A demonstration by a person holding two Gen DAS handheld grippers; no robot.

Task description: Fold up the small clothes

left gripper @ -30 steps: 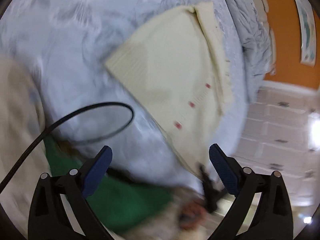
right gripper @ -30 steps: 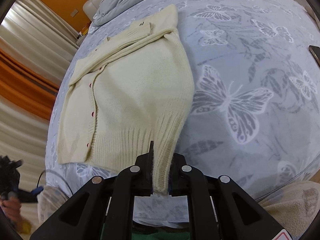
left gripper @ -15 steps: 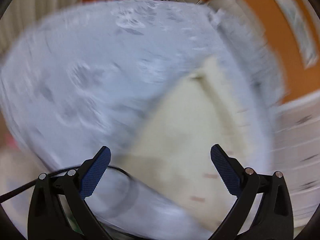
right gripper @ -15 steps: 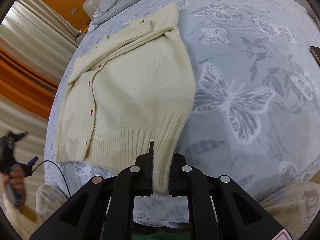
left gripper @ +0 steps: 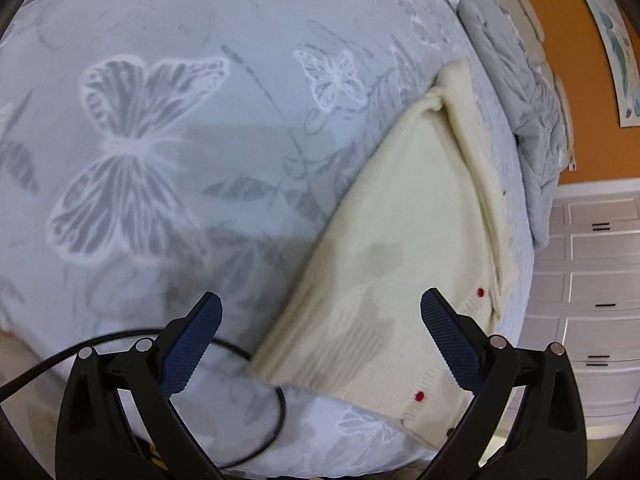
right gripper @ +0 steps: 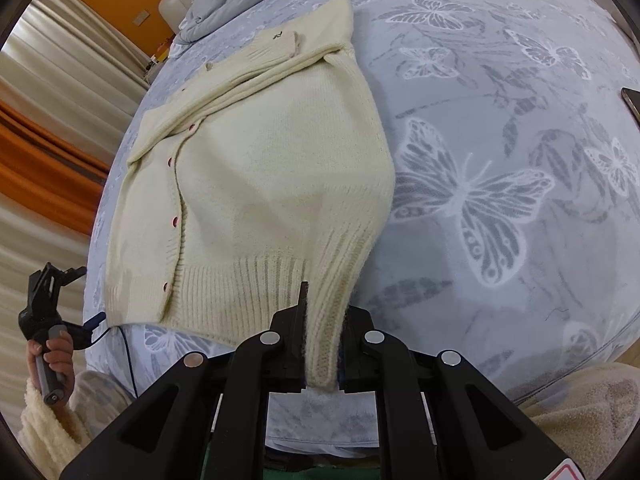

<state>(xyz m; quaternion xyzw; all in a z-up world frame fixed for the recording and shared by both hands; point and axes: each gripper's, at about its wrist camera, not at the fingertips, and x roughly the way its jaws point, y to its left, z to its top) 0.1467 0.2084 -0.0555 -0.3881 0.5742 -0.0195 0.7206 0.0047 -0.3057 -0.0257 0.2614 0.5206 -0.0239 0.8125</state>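
A cream knitted cardigan (right gripper: 256, 168) with small red buttons lies spread on the butterfly-print bedspread (right gripper: 500, 160). My right gripper (right gripper: 322, 344) is shut on the ribbed hem at the cardigan's near right corner, and the knit bunches up between the pads. In the left wrist view the same cardigan (left gripper: 404, 240) lies ahead and to the right. My left gripper (left gripper: 320, 340) hovers open above its near hem corner with nothing between the blue pads (left gripper: 192, 344). From the right wrist view the left gripper (right gripper: 48, 304) shows at the far left, off the bed's edge, held by a hand.
A grey crumpled duvet (left gripper: 516, 88) lies at the head of the bed, by an orange wall. A black cable (left gripper: 248, 364) loops over the bedspread's near edge. White drawers (left gripper: 592, 280) stand to the right. A dark phone (right gripper: 632, 100) lies at the bed's right edge.
My left gripper swung up from beside the bed and now hovers over the cardigan's near hem, still open. The right gripper stayed in place, shut on the hem corner.
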